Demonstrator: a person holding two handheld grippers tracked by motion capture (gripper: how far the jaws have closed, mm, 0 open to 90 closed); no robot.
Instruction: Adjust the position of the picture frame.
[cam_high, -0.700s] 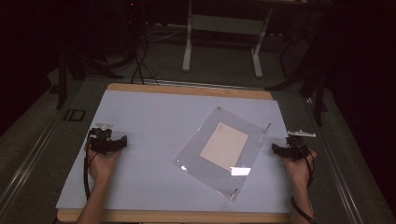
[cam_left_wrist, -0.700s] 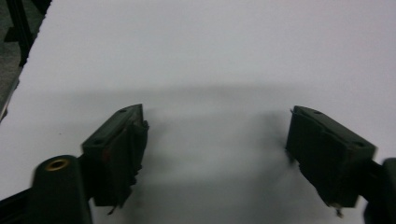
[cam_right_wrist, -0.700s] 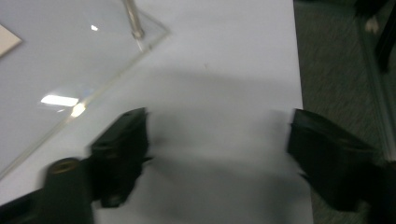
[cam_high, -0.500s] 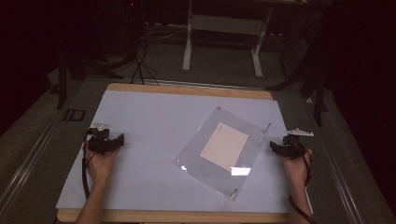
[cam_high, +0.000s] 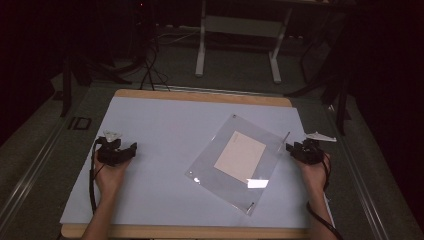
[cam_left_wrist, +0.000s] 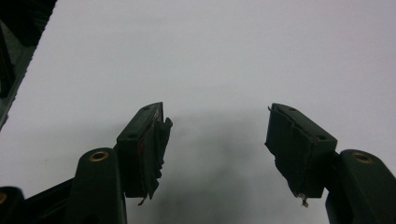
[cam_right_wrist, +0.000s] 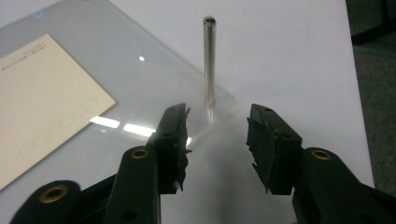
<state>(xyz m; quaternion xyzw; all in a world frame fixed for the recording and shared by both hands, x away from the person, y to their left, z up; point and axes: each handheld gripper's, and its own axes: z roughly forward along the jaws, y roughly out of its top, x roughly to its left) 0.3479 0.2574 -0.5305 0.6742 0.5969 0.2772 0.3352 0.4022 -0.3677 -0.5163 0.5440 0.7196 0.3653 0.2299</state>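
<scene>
A clear acrylic plate (cam_high: 202, 169) lies tilted on the pale table sheet (cam_high: 160, 120), with a beige card (cam_high: 241, 156) under it. A thin metal pin (cam_high: 286, 135) stands upright at the plate's right corner. My right gripper (cam_high: 290, 147) rests beside that corner, open. In the right gripper view the pin (cam_right_wrist: 209, 60) rises just beyond the open right gripper (cam_right_wrist: 217, 119), apart from both jaws, with the plate (cam_right_wrist: 154, 74) and card (cam_right_wrist: 42, 98) to its left. My left gripper (cam_high: 131, 147) sits far left of the plate. In the left gripper view the left gripper (cam_left_wrist: 217, 119) is open over bare sheet.
Other short pins mark the plate's far corner (cam_high: 233, 116) and near corner (cam_high: 250, 205). The wooden table edge (cam_high: 200, 95) runs along the back. Dark floor, cables and a stand's legs (cam_high: 202, 65) lie beyond the table.
My right hand has slid a little to the left, bringing its gripper closer to the plate's right corner. The left hand has stayed in place.
</scene>
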